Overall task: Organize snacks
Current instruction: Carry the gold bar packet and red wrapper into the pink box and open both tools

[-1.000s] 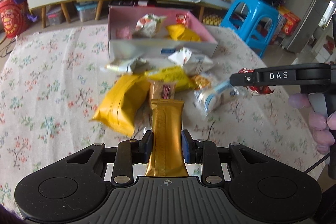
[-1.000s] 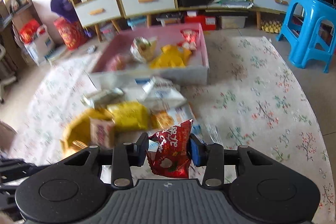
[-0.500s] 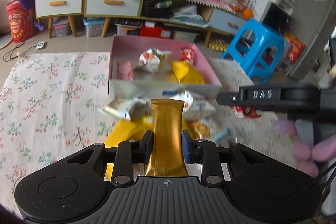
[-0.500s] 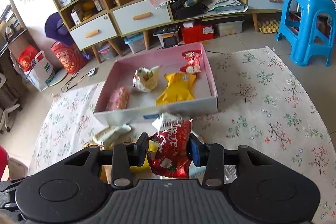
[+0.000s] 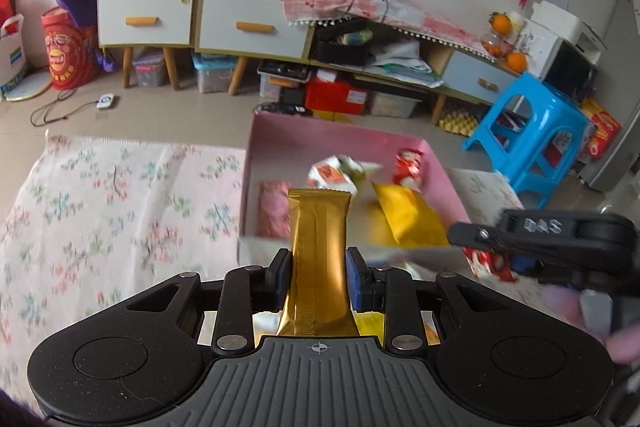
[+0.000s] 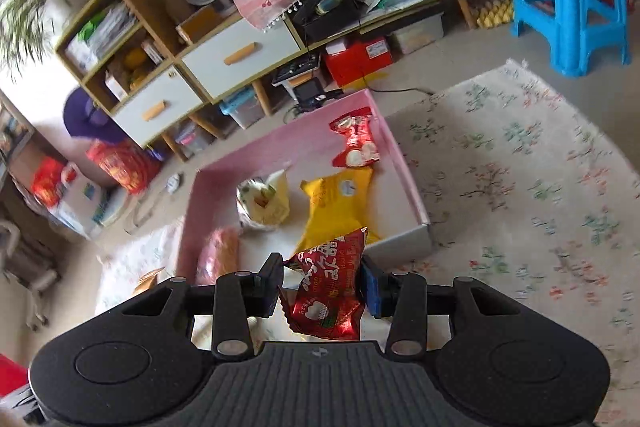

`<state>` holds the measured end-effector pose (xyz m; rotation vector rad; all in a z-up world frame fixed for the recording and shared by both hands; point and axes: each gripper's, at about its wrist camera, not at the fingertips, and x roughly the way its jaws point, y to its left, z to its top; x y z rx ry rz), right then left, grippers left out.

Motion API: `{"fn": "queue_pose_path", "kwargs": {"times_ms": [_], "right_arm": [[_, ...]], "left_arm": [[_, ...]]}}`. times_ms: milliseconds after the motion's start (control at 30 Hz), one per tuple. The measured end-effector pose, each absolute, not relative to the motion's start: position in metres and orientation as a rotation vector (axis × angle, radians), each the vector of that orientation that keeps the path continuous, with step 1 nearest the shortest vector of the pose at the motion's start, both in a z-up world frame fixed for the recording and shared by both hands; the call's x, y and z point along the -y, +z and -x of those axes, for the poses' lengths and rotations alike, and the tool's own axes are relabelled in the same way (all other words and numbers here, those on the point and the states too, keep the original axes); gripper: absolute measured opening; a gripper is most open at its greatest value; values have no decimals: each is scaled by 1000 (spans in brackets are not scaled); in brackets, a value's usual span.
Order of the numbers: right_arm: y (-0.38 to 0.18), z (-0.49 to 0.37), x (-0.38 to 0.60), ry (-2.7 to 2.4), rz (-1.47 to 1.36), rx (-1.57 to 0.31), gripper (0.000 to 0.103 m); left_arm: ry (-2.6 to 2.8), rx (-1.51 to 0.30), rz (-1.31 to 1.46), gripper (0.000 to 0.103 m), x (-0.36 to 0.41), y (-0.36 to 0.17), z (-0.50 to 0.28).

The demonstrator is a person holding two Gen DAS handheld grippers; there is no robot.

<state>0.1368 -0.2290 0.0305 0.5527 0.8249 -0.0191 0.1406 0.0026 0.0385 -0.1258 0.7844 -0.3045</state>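
We clamp the left gripper (image 5: 319, 283) on a gold bar (image 5: 319, 247); the right gripper (image 6: 322, 285) grips a red packet (image 6: 326, 287), both below the pink box (image 6: 404, 183) at frame centre.

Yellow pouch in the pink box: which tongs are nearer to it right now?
Right. The right tongs, shut on a red packet, sit just short of the yellow pouch. The left tongs, holding a gold bar, face the box's other half.

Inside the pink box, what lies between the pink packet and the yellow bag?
A white crinkled snack bag sits between the pink packet and the yellow bag in the pink box, clearest from the right wrist.
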Motion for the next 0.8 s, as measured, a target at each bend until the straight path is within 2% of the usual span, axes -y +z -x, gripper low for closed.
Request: {"fn": "queue_pose_path", "kwargs": {"times_ms": [433, 800], "right_arm": [[14, -167, 224, 82, -555, -776, 31], [12, -179, 217, 116, -480, -772, 33]], "left_arm": [[-273, -757, 37, 26, 28, 11, -217], [-252, -730, -14, 26, 50, -2, -247]]}}
